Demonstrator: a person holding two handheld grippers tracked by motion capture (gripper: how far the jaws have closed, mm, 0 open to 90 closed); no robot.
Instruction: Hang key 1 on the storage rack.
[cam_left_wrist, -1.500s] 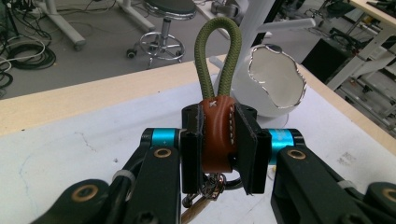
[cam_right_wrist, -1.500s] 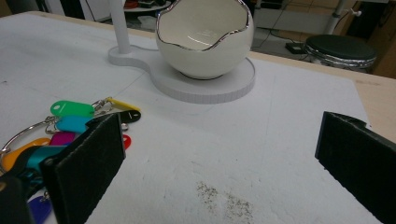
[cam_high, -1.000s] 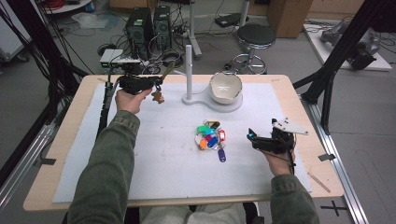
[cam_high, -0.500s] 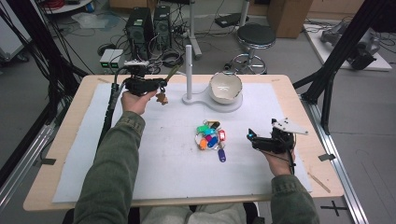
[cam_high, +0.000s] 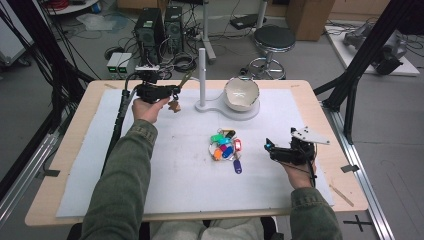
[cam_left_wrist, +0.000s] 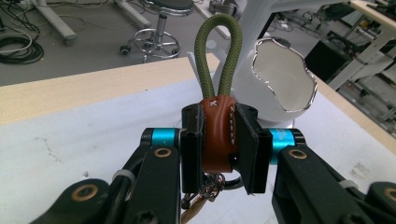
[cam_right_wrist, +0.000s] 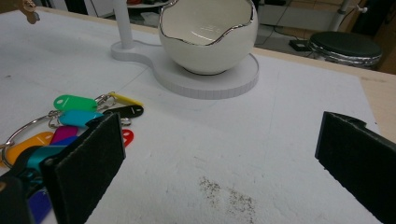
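The left gripper (cam_left_wrist: 219, 154), clamped on a brown leather keychain with an olive cord loop (cam_left_wrist: 217, 133), nears the white stand post (cam_high: 202, 75), hanging likely remains; the right gripper (cam_right_wrist: 224, 168) idles, jaws apart.

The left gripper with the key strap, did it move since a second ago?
Yes. The left gripper carried its keychain a little toward the white post, so the gap to that fixed post looks smaller in the high view now.
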